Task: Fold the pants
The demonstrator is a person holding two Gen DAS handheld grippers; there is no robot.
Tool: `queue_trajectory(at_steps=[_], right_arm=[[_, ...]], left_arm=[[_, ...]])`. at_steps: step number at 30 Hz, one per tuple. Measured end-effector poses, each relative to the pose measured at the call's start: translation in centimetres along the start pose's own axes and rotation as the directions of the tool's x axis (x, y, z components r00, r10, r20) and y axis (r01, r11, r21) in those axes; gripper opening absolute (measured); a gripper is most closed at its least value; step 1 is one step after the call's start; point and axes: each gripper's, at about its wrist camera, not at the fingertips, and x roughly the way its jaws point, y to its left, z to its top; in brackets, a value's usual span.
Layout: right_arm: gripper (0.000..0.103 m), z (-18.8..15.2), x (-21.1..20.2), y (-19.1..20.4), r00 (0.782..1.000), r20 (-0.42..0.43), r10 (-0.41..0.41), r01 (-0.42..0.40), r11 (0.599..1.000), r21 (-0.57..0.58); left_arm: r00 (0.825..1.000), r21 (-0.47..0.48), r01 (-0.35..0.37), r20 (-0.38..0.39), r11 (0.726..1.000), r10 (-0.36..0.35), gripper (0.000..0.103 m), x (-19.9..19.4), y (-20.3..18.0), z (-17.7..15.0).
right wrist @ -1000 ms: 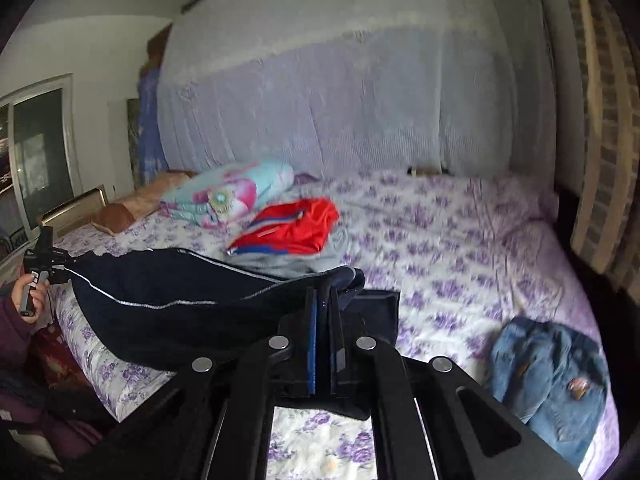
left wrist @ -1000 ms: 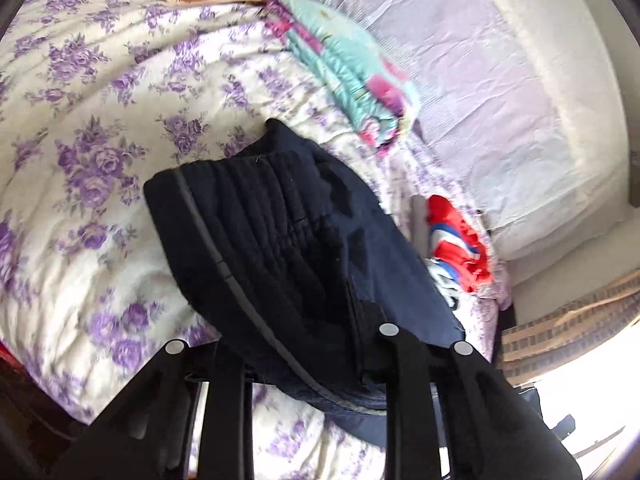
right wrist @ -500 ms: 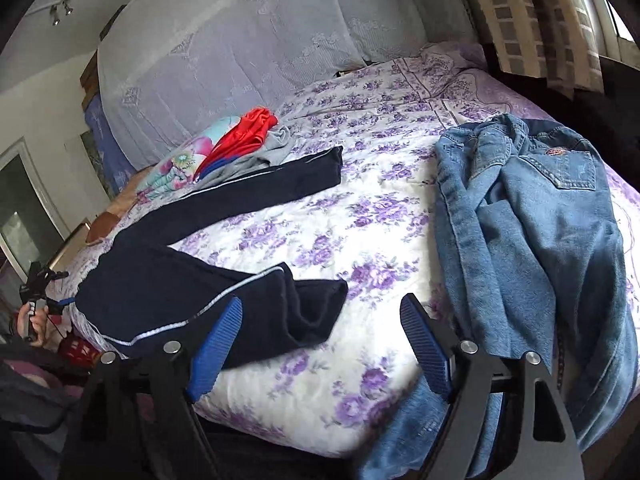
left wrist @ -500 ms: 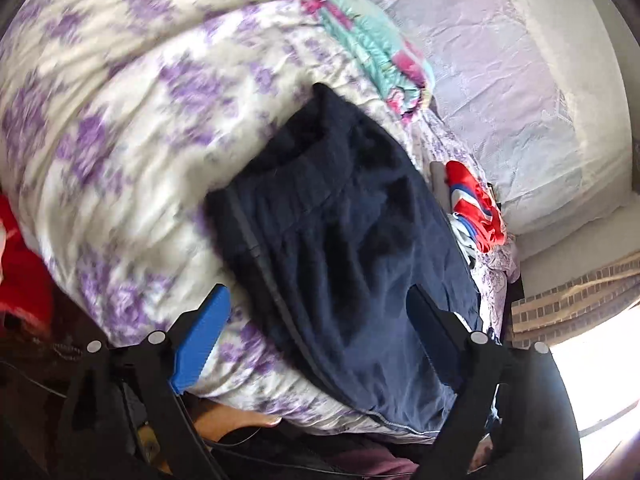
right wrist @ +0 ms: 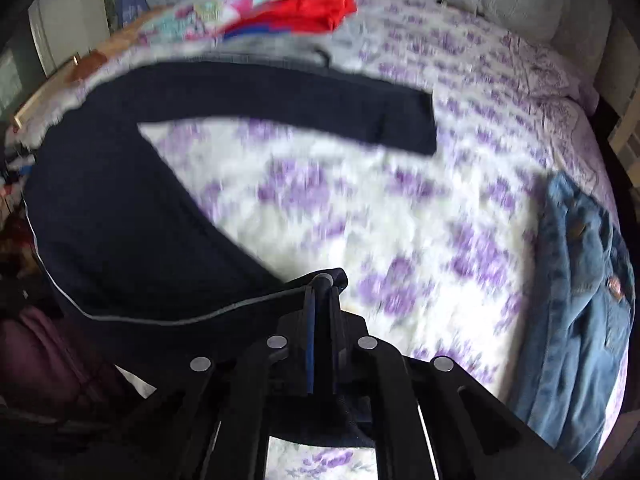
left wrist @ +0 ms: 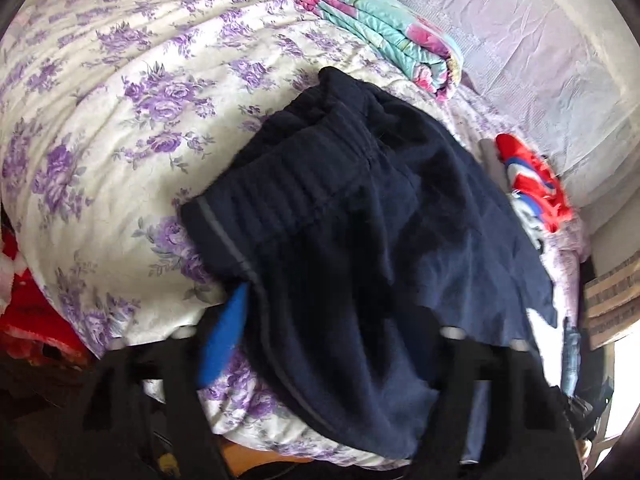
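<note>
the navy track pants, edged with grey piping, lay spread on the floral bedspread, waistband ribbed. the left gripper had just been closing around the waist; whether it gripped was unclear. only the right view showed the right gripper pinching a leg hem, beside blue jeans.

Daylight glares white at four o'clock in the left view. The right view is motion-blurred, the bedspread smeared. Both bend at the edges.
</note>
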Motion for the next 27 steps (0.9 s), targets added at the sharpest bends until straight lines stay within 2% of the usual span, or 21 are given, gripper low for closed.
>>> queue_trajectory(at_steps=[2, 3, 4, 5, 6, 7, 8, 9, 11, 12, 14, 15, 16, 17, 18, 19, 21, 23, 24, 26, 27], right_arm=[[0.006, 2.6, -3.7, -1.1, 0.988, 0.151, -0.026, 0.025, 1.0, 0.008], [0.006, 3.4, -5.9, -1.7, 0.968, 0.251, -0.011, 0.01, 1.0, 0.007], [0.006, 3.6, -8.1, -2.3, 0.937, 0.347, 0.026, -0.023, 1.0, -0.012], [0.006, 3.2, -10.0, -2.9, 0.904, 0.423, 0.065, -0.054, 0.998, -0.036], [0.006, 2.0, -11.3, -3.5, 0.878, 0.47, 0.089, -0.073, 0.996, -0.054], [0.006, 0.7, -11.8, -4.0, 0.869, 0.482, 0.111, -0.087, 0.994, -0.072], [0.006, -1.1, -11.7, -4.4, 0.871, 0.472, 0.135, -0.105, 0.99, -0.089], [0.006, -3.2, -11.0, -4.7, 0.888, 0.433, 0.154, -0.123, 0.988, -0.098], [0.006, -7.7, -8.4, -5.0, 0.937, 0.3, 0.18, -0.164, 0.984, -0.075], [0.006, -10.3, -7.0, -5.1, 0.95, 0.23, 0.213, -0.207, 0.977, -0.049], [0.006, -14.2, -5.8, -4.8, 0.952, 0.153, 0.264, -0.269, 0.963, 0.013], [0.009, -15.6, -5.8, -4.9, 0.954, 0.147, 0.261, -0.269, 0.962, 0.043], [0.016, -16.4, -6.1, -5.3, 0.956, 0.161, 0.245, -0.259, 0.963, 0.074], [0.053, -16.6, -6.5, -5.9, 0.96, 0.187, 0.21, -0.232, 0.967, 0.106], [0.086, -16.6, -7.2, -6.5, 0.96, 0.225, 0.165, -0.199, 0.97, 0.139], [0.09, -16.1, -7.8, -6.9, 0.954, 0.265, 0.137, -0.184, 0.97, 0.16], [0.09, -13.7, -7.6, -7.4, 0.945, 0.293, 0.147, -0.203, 0.964, 0.172], [0.09, -10.6, -6.2, -7.6, 0.951, 0.275, 0.14, -0.201, 0.957, 0.207], [0.09, -8.9, -4.8, -7.8, 0.965, 0.237, 0.116, -0.174, 0.955, 0.241], [0.089, -6.7, -1.5, -8.3, 0.982, 0.139, 0.131, -0.168, 0.94, 0.298], [0.083, -5.8, 0.6, -8.2, 0.989, 0.07, 0.13, -0.146, 0.937, 0.318]], left_arm=[[0.999, -0.051, 0.046, -0.008, 0.998, -0.047, 0.044, 0.0, 0.9, 0.3], [0.999, -0.067, 0.054, 0.001, 0.996, -0.054, 0.04, -0.1, 1.2, 0.3], [0.998, -0.076, 0.056, 0.012, 0.996, -0.056, 0.032, -0.3, 1.2, 0.1], [0.998, -0.088, 0.065, 0.024, 0.994, -0.063, 0.03, -0.6, 1.6, -0.1], [0.996, -0.102, 0.089, 0.031, 0.991, -0.086, 0.03, -1.0, 2.2, -0.4], [0.994, -0.112, 0.107, 0.032, 0.988, -0.104, 0.029, -1.2, 2.7, -0.7], [0.992, -0.12, 0.122, 0.033, 0.985, -0.119, 0.029, -1.4, 3.0, -0.9], [0.991, -0.126, 0.134, 0.032, 0.983, -0.131, 0.029, -1.6, 3.5, -1.2], [0.987, -0.138, 0.161, 0.013, 0.977, -0.161, 0.028, -1.9, 4.3, -1.9], [0.985, -0.142, 0.172, 0.0, 0.975, -0.173, 0.026, -1.9, 4.6, -2.1], [0.98, -0.15, 0.189, -0.032, 0.97, -0.196, 0.026, -2.1, 4.9, -2.1], [0.98, -0.147, 0.189, -0.043, 0.971, -0.197, 0.027, -2.3, 4.9, -1.8], [0.981, -0.138, 0.18, -0.052, 0.974, -0.189, 0.03, -2.5, 4.8, -1.5], [0.982, -0.125, 0.172, -0.06, 0.977, -0.18, 0.035, -2.7, 4.4, -1.0], [0.983, -0.116, 0.168, -0.061, 0.979, -0.175, 0.049, -2.9, 4.1, -0.6], [0.984, -0.104, 0.16, -0.062, 0.982, -0.167, 0.067, -3.0, 3.7, -0.2], [0.987, -0.089, 0.145, -0.049, 0.985, -0.15, 0.079, -3.1, 2.8, 0.4], [0.987, -0.074, 0.144, -0.064, 0.987, -0.148, 0.082, -2.2, 2.0, 0.6], [0.987, -0.071, 0.135, -0.075, 0.988, -0.141, 0.082, -1.5, 1.8, 0.6], [0.991, -0.061, 0.09, -0.093, 0.994, -0.096, 0.082, 0.4, 1.4, 0.3], [0.994, -0.04, 0.088, -0.065, 0.995, -0.09, 0.089, 0.4, 1.1, 0.1]])
